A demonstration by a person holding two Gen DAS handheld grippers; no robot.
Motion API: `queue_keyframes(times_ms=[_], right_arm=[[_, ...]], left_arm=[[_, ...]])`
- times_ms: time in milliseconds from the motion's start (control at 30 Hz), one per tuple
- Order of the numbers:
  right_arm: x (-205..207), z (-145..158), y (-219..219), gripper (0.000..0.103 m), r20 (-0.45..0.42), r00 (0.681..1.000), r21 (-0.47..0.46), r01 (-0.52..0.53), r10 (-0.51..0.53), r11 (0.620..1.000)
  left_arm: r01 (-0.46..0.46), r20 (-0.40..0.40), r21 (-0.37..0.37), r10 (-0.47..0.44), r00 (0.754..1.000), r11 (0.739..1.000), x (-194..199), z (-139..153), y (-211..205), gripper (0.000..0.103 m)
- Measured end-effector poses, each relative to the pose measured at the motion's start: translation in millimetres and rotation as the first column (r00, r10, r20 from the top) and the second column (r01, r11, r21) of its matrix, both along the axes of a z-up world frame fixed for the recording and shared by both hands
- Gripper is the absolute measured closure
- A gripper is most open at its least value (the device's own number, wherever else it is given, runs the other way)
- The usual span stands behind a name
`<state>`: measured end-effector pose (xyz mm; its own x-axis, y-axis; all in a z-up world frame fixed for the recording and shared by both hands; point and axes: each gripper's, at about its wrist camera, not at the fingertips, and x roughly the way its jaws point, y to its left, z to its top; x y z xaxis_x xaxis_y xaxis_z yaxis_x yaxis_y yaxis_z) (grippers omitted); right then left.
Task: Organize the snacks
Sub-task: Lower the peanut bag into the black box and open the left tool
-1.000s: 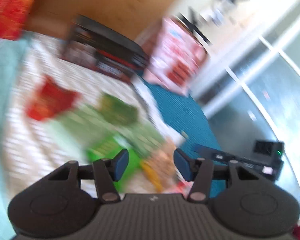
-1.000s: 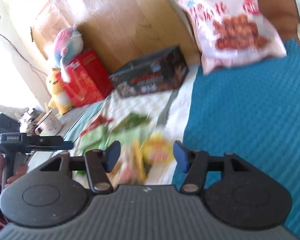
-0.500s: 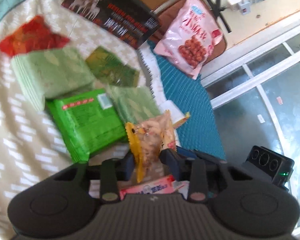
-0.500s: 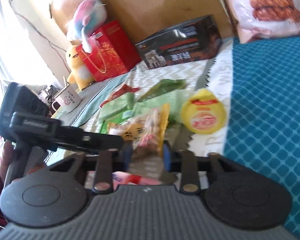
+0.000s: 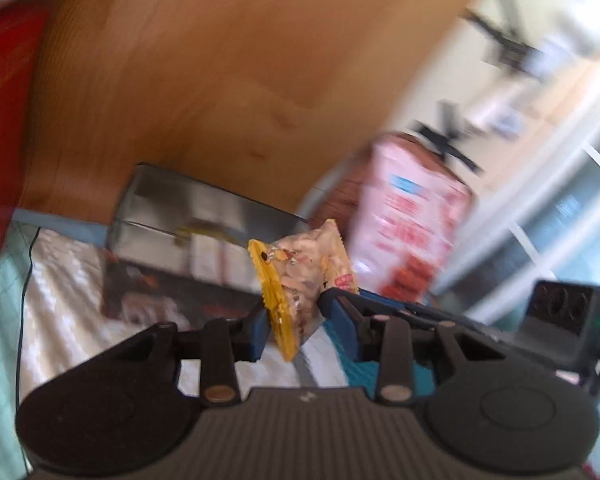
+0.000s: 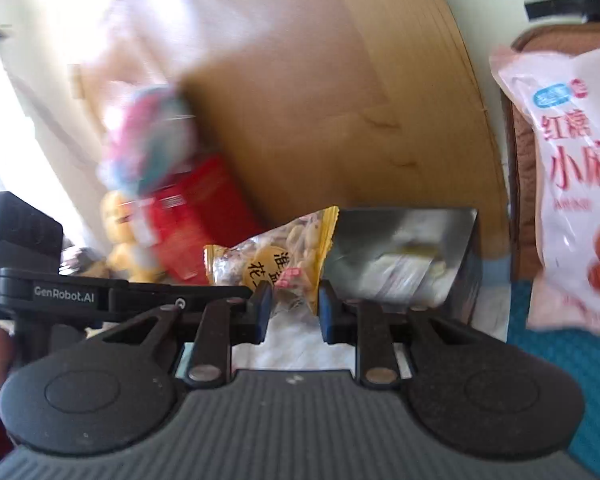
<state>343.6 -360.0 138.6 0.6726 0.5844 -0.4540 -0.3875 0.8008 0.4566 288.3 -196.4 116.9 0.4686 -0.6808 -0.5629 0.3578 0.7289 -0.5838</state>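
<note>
A peanut packet (image 5: 300, 280) is gripped at frame centre by both the left gripper (image 5: 296, 322) and the right gripper (image 6: 291, 308), whose jaws are narrowed on it.

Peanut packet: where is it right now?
Both wrist views show the peanut packet centre frame, lifted off the bed, pinched between the left gripper and right gripper, in front of the dark box.
</note>
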Motion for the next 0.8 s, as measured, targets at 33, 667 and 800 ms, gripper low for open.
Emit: queue_keyframes(times_ms=[33, 667, 800], right_arm=[[12.6, -7.0, 3.3, 0.075, -0.009, 1.0, -0.013, 0.02, -0.02, 1.0], [-4.1, -64.8, -76.8, 0.041, -0.125, 0.949, -0.003, 0.29, -0.288, 0.957], [-11.5, -80.8, -90.2, 0.037, -0.226, 0.938, 0.108, 0.293, -0.263, 0.95]], left_arm=[[-0.016, -0.016, 0.004, 0.016, 1.0, 1.0, 13.8, -10.2, -1.0, 0.07], [-0.23, 0.001, 0.2, 0.234, 0.972, 0.953, 55.6, -69.1, 16.6, 0.04], [-0.244, -0.017, 0.209, 0.253, 0.967, 0.947, 40.9, -65.4, 14.5, 0.04]])
